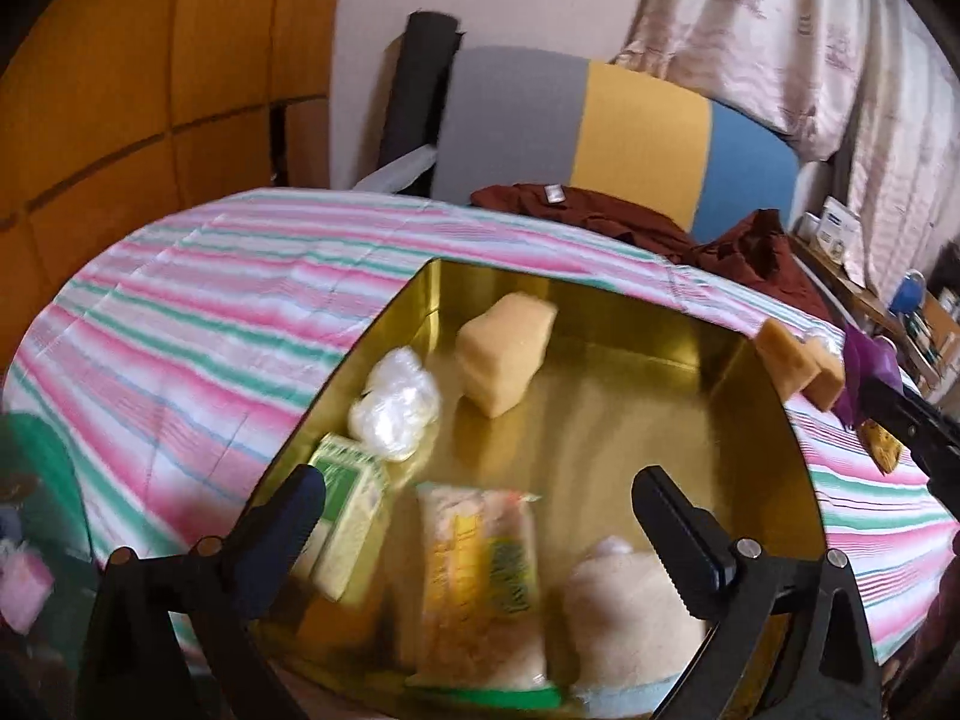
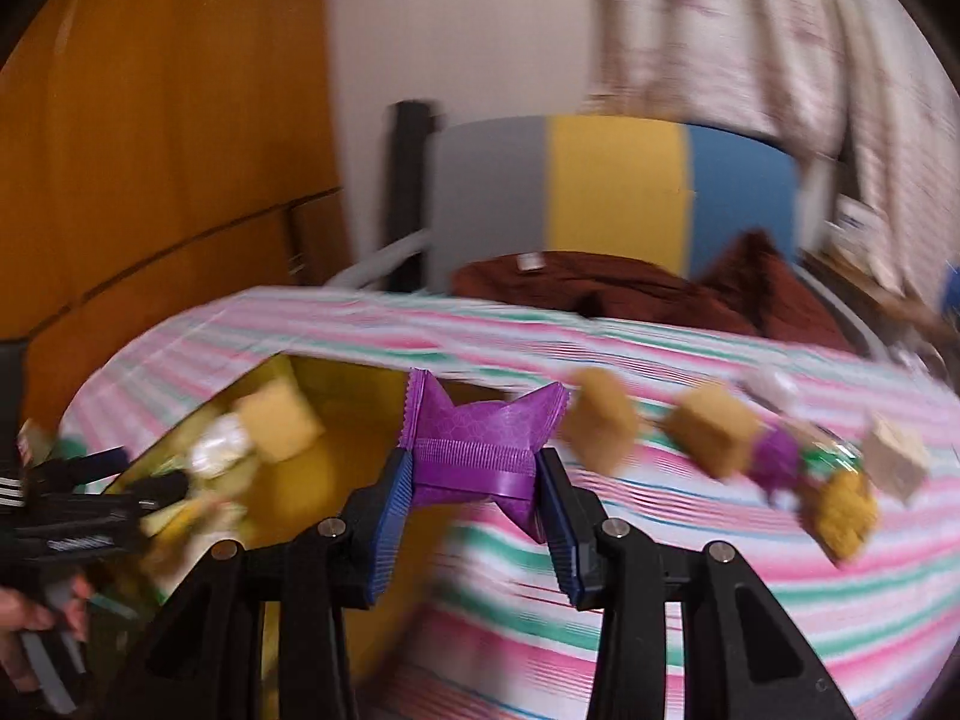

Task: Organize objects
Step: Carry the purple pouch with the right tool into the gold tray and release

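An open gold tin (image 1: 600, 420) lies on the striped bedsheet (image 1: 180, 312). In it are a tan sponge block (image 1: 504, 354), a white plastic bundle (image 1: 396, 408), a green box (image 1: 348, 516), a yellow snack packet (image 1: 480, 588) and a pale fluffy item (image 1: 624, 600). My left gripper (image 1: 480, 486) hangs open over the tin with nothing between its fingers. My right gripper (image 2: 474, 468) is shut on a purple wrapped packet (image 2: 480, 438), held above the sheet beside the tin (image 2: 336, 462). Two tan sponges (image 2: 600, 426) (image 2: 714, 432) lie on the sheet to its right.
More small items lie further right: a purple piece (image 2: 777, 456), a yellow one (image 2: 840, 504), a beige cube (image 2: 897, 456). A maroon garment (image 1: 630, 222) and a grey-yellow-blue cushion (image 1: 630, 138) are at the bed's far side. A wooden wardrobe (image 1: 150, 72) stands left.
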### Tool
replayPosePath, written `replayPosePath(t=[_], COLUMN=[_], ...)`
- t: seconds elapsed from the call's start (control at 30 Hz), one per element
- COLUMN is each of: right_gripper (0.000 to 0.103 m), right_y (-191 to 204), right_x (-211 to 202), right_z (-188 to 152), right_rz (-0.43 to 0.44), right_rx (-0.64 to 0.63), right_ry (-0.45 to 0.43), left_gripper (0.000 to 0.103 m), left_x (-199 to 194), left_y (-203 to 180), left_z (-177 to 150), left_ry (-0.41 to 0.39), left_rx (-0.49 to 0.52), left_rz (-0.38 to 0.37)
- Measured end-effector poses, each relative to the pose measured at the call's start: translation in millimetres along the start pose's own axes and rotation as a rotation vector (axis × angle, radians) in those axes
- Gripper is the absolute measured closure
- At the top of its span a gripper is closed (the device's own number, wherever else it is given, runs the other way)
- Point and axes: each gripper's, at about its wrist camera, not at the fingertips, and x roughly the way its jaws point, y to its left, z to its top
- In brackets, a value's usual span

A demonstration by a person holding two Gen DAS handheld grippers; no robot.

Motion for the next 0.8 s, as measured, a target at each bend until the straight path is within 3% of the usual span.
replayPosePath(t=[0.1,0.2,0.33,0.67,0.8], right_gripper=[0.061,0.061,0.061,0.058,0.055], right_y=[37,60,87,98,93], right_x=[23,55,91,131,136], right_z=[11,16,11,2,0], right_rz=[0.054,0.129,0.15,0.203,0.242], right_rx=[-0.052,-0.024,0.001,0.158,0.23], right_ry=[0.09,0.22,0.355,0.474,0.48], left_gripper=[0.0,0.0,0.0,0.0,0.0], left_x=[-1,-6,-11,-13,-14], left_y=[8,18,35,56,56], left_z=[1,5,8,11,10], left_ry=[0.008,-0.013,-0.032,-0.033,-0.034], left_rx=[-0.017,-0.028,-0.068,-0.161,-0.176], left_rz=[0.024,0.077,0.103,0.135,0.13])
